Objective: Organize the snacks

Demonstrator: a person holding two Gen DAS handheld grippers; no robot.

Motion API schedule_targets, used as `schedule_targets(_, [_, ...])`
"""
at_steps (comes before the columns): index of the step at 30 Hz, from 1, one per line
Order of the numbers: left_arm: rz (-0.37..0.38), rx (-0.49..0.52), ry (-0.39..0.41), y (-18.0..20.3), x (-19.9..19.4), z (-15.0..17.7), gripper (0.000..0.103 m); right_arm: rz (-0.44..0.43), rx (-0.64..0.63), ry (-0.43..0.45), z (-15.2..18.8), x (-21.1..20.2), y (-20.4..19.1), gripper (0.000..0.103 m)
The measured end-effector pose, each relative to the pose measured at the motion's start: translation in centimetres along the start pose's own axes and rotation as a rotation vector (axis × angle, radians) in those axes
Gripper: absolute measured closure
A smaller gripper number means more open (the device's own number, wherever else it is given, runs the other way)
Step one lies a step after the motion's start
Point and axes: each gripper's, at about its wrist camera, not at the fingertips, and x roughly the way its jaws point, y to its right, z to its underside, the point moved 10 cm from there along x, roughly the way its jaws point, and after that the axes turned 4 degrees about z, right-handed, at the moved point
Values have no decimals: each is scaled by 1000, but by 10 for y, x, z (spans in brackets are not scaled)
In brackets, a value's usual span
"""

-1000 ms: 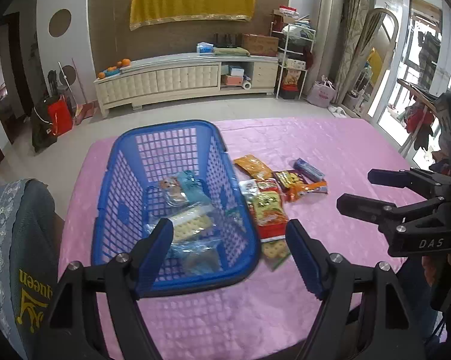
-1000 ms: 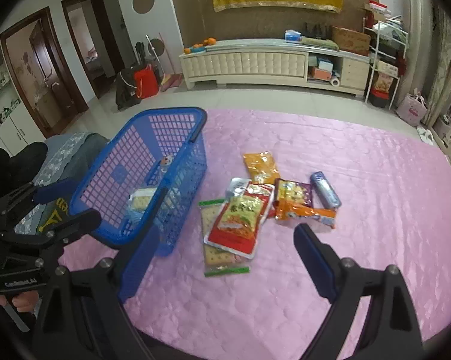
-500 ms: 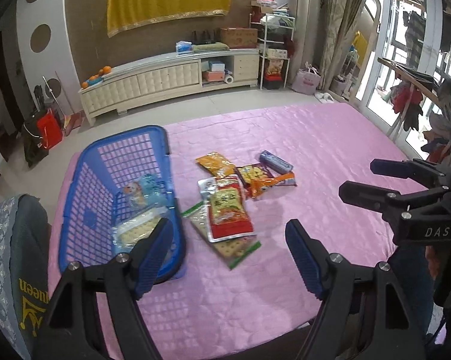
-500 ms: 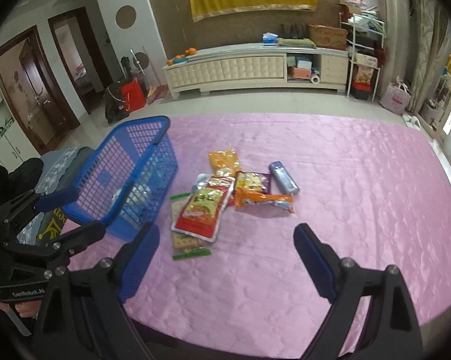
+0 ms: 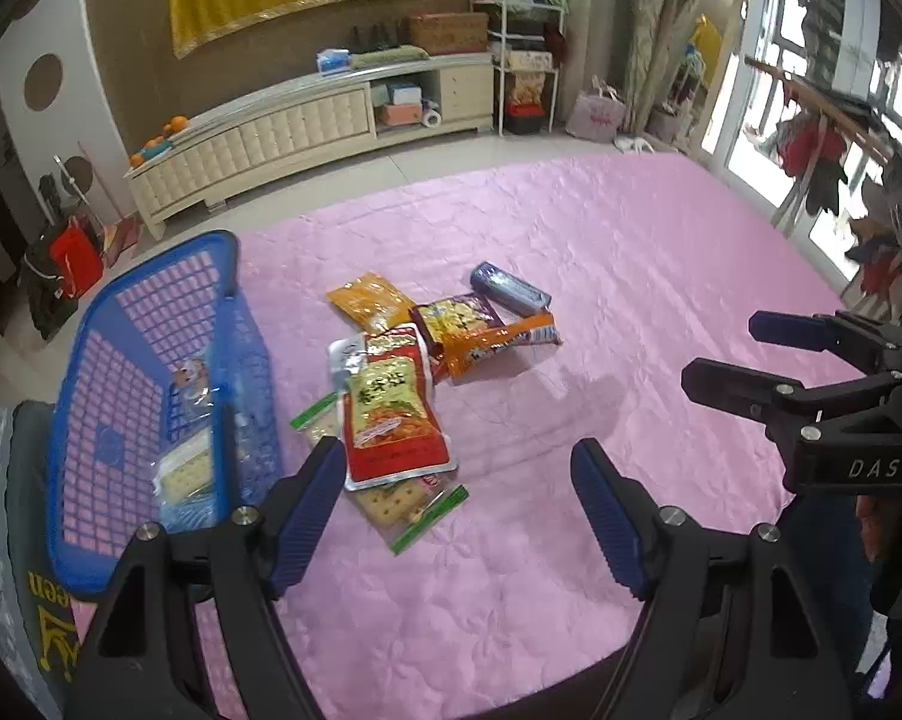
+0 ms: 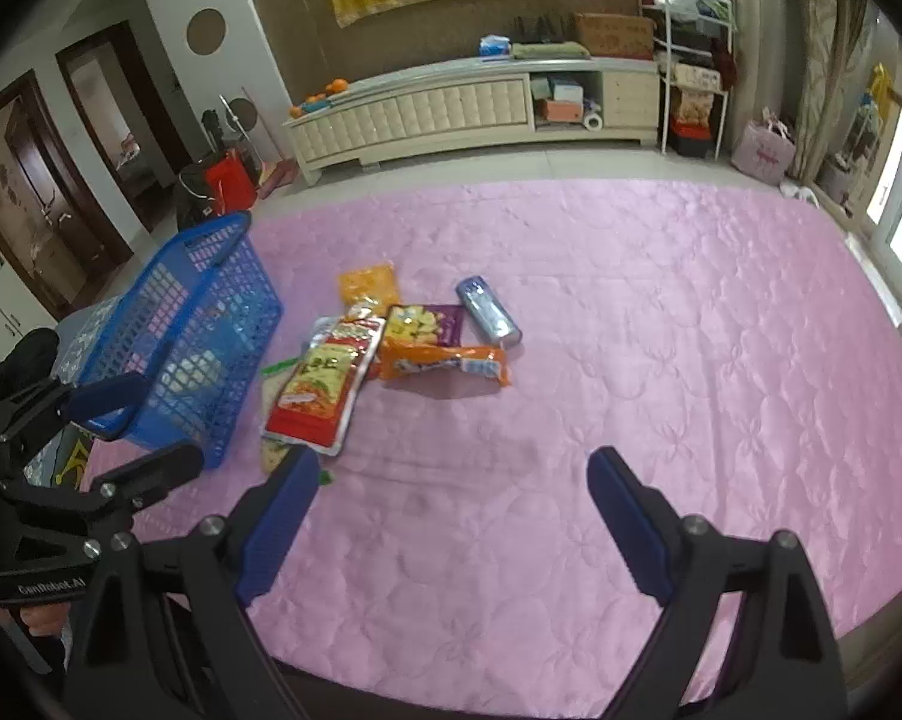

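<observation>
the left tool (image 5: 458, 495) hangs with its fingers spread apart and nothing between them. the red snack pouch (image 5: 390, 414) lies on the pink-covered bench (image 5: 631, 276) just ahead of its left finger, atop a cracker pack (image 5: 402, 504). the blue basket (image 5: 150, 324) stands to that tool's left, holding a few packs. the right tool (image 6: 454, 507) is likewise spread wide and empty over bare cloth, the snack pile (image 6: 402, 342) ahead and to its left.
</observation>
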Motion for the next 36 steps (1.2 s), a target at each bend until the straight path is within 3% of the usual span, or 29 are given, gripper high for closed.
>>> schedule_targets(9, [-17,29,-49,5,45,-7,28,20,-4,-57,-1,43,18,10])
schedule_targets(24, [-52,-34,-132,-27,113,-11,28,7,-17,-146,1,108,13,10])
schedule_targets(36, [-67,-87,-237,-60,161,2,28,-8,-32,-175,1,132,8,10])
